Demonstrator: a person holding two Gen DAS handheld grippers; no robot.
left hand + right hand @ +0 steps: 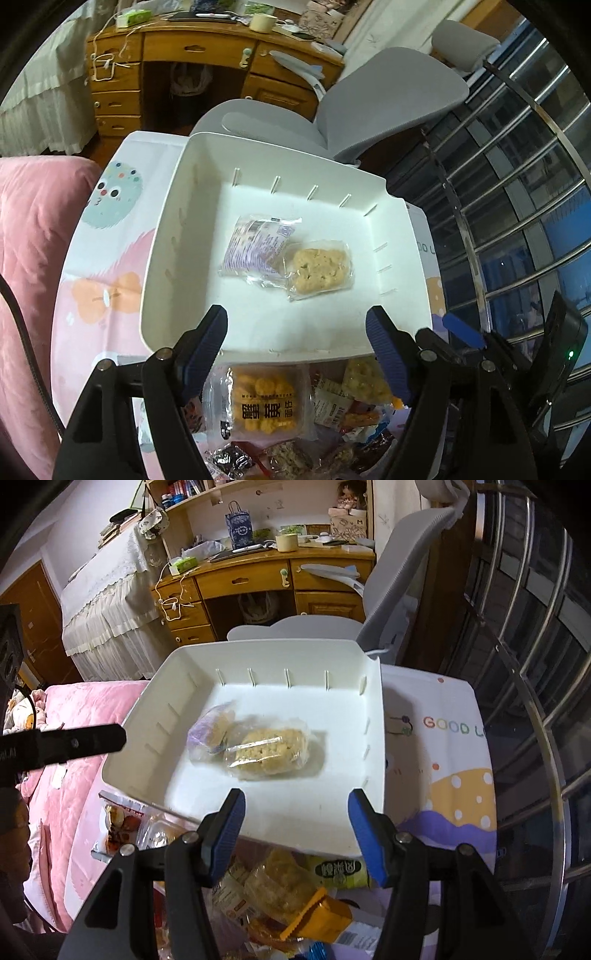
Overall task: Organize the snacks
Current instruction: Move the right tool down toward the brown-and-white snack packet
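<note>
A white bin (pixel 177 236) (pixel 147 738) sits on a patterned table. Inside lie two clear-wrapped snacks: a purple-printed pack (pixel 255 247) (pixel 210 731) and a pale cake pack (pixel 319 269) (pixel 269 753), overlapping. A pile of loose snacks lies in front of the bin, among them an orange biscuit pack (pixel 264 402) and a yellow-green pack (pixel 338 871). My left gripper (pixel 297 354) is open and empty above the bin's near rim. My right gripper (pixel 295 834) is open and empty above the near rim too. The right gripper's blue tip (pixel 461 330) shows at the left view's right.
The table's cloth (pixel 443 746) reads "GOOD". A pink quilt (pixel 33 236) lies left of the table. A grey chair (pixel 388 99) stands behind the bin, a wooden desk (pixel 258 579) further back. Metal window bars (pixel 517 184) run along the right.
</note>
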